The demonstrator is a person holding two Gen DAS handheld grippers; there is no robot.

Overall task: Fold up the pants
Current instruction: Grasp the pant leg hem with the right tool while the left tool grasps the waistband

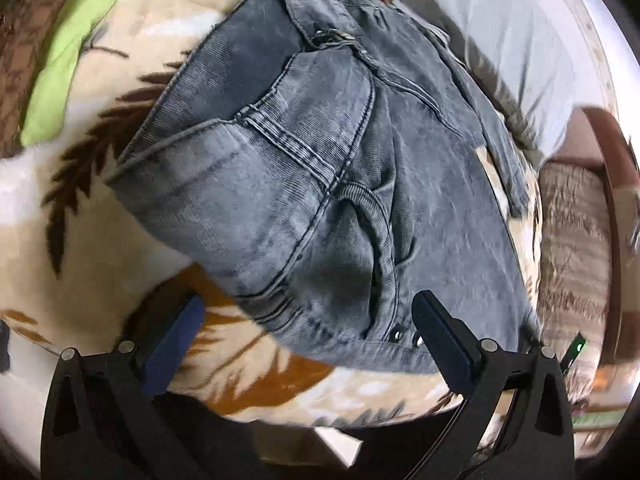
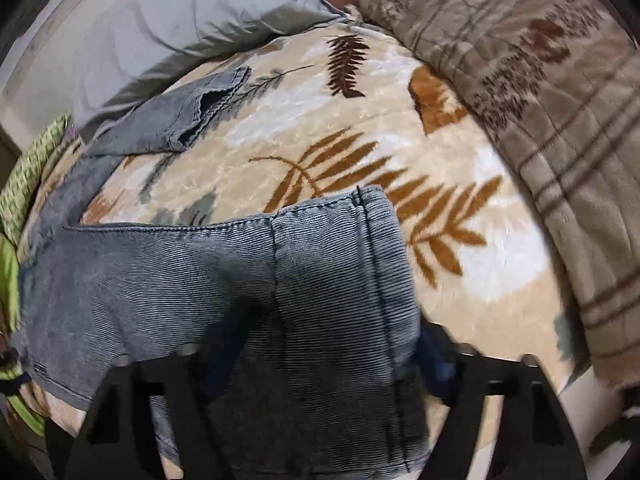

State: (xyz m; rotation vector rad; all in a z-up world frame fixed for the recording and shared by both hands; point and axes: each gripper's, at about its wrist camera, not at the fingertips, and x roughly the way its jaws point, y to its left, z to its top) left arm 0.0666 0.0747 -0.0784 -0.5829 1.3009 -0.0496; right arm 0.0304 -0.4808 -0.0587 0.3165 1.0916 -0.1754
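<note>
Fingers [image 1: 444,340] of left gripper [image 1: 308,336] spread wide, nothing pinched; gripping nothing. Pants [image 1: 320,184], grey-blue denim, spread on leaf-print blanket [image 1: 100,208] straight ahead of both tips, waistband end with two rivets lying between them, right tip over the denim, left tip over bare blanket. Green cloth [image 1: 60,72] far off beyond left tip; pale grey pillow [image 1: 500,40] beyond right tip. Right gripper [image 2: 316,364] mostly hidden: a leg's hem end draped over and between its fingers [image 2: 436,360], left one buried under denim. About half open by the look; cannot tell if pads press the cloth. Other leg's hem farther ahead to the left. Brown plaid blanket [image 2: 560,128] off to the right.
</note>
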